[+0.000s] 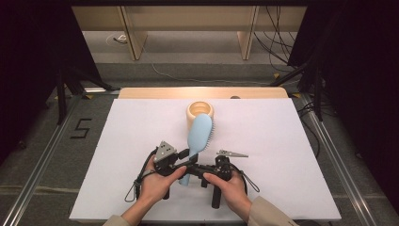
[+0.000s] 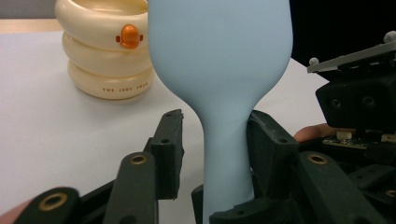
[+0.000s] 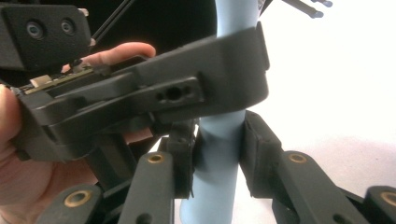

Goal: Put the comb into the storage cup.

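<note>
The light blue hairbrush is off the desk, its handle clamped by the right gripper, while the left gripper stands open around it, so the handover looks nearly complete.

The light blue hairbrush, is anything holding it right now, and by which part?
The right hand-held gripper is shut on the light blue hairbrush, clamping its handle. The left hand-held gripper has that handle between its jaws too, but a gap shows beside one of them, so it isn't clamping.
</note>
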`<state>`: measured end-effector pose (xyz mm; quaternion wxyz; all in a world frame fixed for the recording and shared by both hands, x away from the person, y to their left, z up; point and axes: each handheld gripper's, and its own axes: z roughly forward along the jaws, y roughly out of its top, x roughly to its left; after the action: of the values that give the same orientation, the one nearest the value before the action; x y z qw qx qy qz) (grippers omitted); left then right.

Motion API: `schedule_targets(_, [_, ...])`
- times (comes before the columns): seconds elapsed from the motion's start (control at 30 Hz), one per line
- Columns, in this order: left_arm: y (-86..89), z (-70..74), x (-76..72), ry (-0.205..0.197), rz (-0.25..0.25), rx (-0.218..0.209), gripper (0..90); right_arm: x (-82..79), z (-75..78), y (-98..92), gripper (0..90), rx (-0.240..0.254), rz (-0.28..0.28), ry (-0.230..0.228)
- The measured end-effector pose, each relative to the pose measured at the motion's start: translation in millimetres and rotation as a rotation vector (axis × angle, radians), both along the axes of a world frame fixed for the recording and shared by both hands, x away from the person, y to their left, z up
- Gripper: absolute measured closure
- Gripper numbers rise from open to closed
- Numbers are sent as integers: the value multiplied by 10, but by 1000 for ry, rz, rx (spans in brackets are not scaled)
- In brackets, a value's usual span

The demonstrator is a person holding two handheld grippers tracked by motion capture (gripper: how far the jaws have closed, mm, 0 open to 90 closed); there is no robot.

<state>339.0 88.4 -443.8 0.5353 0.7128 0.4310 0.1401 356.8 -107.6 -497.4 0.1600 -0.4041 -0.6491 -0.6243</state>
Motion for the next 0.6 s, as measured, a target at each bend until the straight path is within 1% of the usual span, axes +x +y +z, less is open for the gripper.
schedule_targets(0.13, [21, 27, -7, -10, 3, -3, 524, 14, -8, -17, 687, 2, -8, 6])
schedule_targets(0.23, [39, 54, -16, -9, -2, -6, 499, 18, -12, -22, 687, 1, -14, 11])
schedule_targets(0.37, [51, 104, -37, -30, -9, -3, 475, 21, -17, -29, 687, -1, -18, 15])
schedule_targets(0.43, [55, 129, -49, -41, -11, 10, 441, 23, -16, -32, 687, -2, -20, 17])
schedule_targets(0.5, [62, 153, -61, -51, -14, 20, 425, 24, -16, -36, 687, -2, -22, 19])
schedule_targets(0.6, [66, 188, -78, -60, -14, 26, 393, 29, -18, -44, 687, 0, -23, 20])
